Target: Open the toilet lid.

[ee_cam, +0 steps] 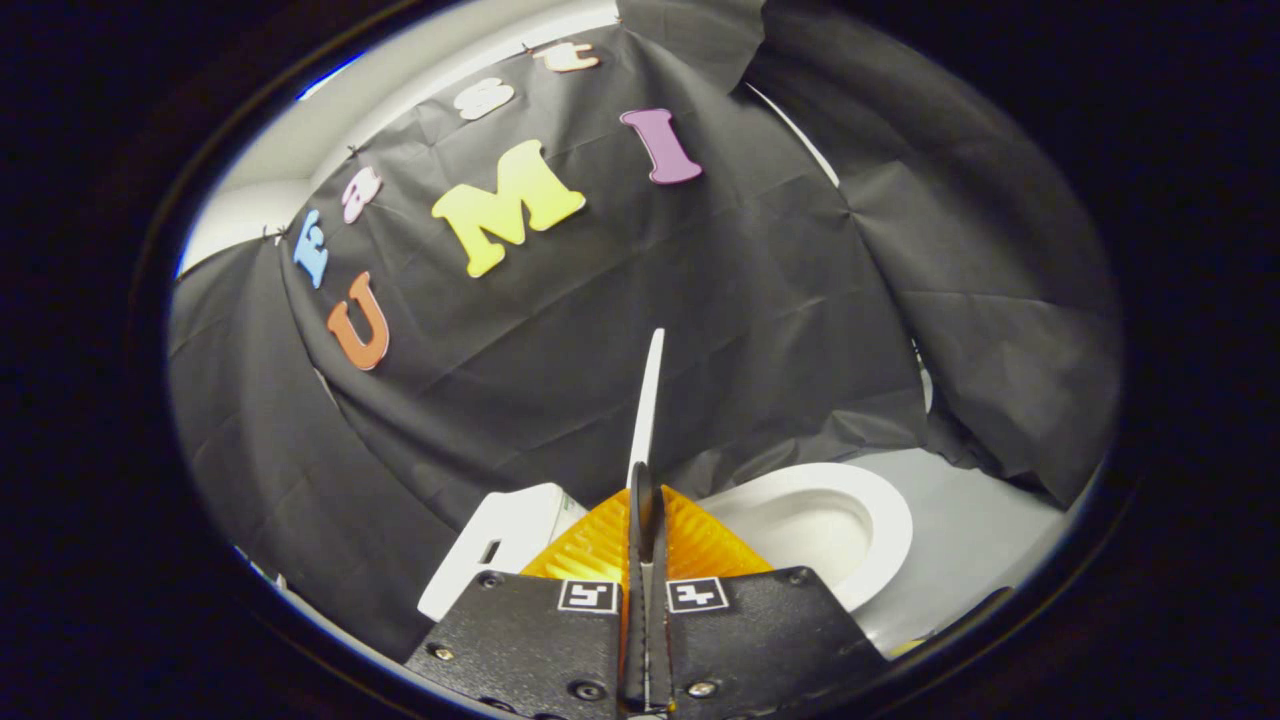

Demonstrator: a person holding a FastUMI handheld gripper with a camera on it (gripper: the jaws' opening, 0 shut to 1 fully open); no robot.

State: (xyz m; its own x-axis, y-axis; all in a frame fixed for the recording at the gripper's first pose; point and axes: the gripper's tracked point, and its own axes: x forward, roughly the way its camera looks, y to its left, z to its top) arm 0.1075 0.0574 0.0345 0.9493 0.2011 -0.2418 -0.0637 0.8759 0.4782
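Gripping the toilet lid (648, 400) edge-on, gripper (646, 500) closed on it, both fingers (590, 545) pressed against the thin white panel from either side. Lid seen as a narrow white blade, rising from between the fingertips and running up and away from them against the black cloth wall (620, 330), tilted slightly off the view's vertical. Lower part of the lid's edge hidden between the fingers, near edge visible as a pale strip down the gap between them.

To the right of the fingers, just beyond them: toilet seat (880, 520), white, ring-shaped, lying flat, with the bowl (800, 525) open and uncovered inside it. Lid raised well clear of the seat, not resting on it. To the left of the fingers, close behind them: white toilet tank (500, 545) with a small dark slot on its face, lower part hidden behind the gripper body. Pale grey floor (970, 540) beside and beyond the seat, meeting the draped cloth. Cloth hanging in folds behind the tank and the seat, bunched where it reaches the floor. Pale wall or ceiling (290, 160) visible above the cloth's upper edge. Two small square markers (697, 594) on the gripper body, one on each side of the gap.
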